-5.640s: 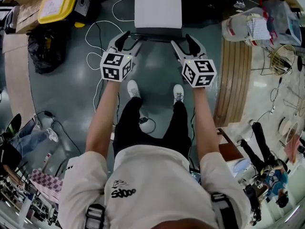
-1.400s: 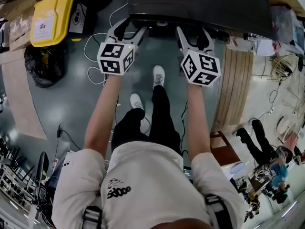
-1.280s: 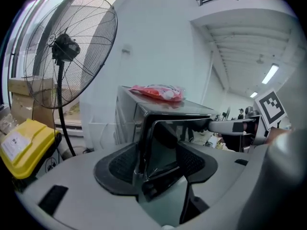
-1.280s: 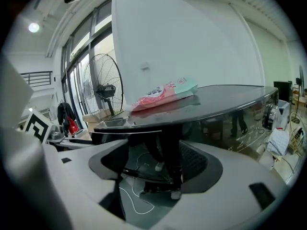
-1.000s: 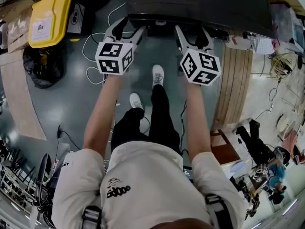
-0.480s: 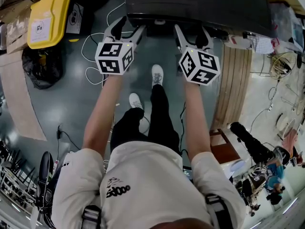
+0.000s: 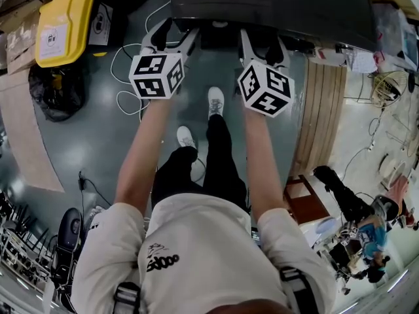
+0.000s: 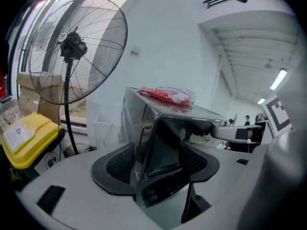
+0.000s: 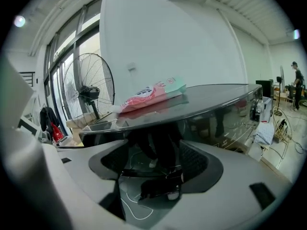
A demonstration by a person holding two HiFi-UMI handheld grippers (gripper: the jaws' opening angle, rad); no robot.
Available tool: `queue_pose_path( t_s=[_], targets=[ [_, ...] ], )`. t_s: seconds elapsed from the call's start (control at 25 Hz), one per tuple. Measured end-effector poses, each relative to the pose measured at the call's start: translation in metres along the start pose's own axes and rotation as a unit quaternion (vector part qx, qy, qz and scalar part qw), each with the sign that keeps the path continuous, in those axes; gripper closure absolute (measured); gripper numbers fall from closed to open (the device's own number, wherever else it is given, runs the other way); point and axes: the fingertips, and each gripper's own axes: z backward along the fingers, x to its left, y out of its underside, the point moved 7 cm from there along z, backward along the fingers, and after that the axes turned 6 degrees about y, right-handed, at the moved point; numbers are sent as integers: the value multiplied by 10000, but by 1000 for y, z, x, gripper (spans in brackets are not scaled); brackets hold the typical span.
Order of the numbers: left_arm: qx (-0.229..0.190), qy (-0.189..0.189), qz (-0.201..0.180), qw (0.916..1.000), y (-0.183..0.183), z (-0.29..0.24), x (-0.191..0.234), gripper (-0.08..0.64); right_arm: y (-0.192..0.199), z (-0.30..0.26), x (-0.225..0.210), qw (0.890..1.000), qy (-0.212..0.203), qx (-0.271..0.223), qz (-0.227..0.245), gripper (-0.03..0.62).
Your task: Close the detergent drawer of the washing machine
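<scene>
Operator stands at dark washing machine [image 7: 275, 5], both forearms stretched fwd side by side, marker cubes up, tongs tipped slightly down at its front edge. The left tongs [image 7: 177, 34] gape wide w/ nothing clamped, the machine's corner framed btwn them. The right tongs [image 7: 260, 41] are also apart and empty, glossy front panel beyond. The detergent drawer [image 7: 219, 38] appears to be the dark block jutting from the front btwn the two tools, though it's too dim to confirm. Best approach, prob.: set one tong tip flat on the drawer face, centred, & push straight in along its track, steady, w/o sideways load, till flush w/ the panel.
</scene>
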Motion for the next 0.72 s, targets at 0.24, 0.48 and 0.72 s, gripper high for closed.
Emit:
queue_pose_path(
  t_s=[0.24, 0.48, 0.72],
  targets=[
    [-227, 39, 78, 9997, 4, 3, 1, 264, 1, 2, 0, 10000, -54, -62, -4, 296],
    [3, -104, -75, 9999, 3, 7, 2, 264, 0, 5, 0, 9996, -125, 218, 97, 296],
    [643, 0, -598, 9961, -6, 27, -20, 265, -2, 37, -12, 9977, -227, 307, 555, 335]
  ],
)
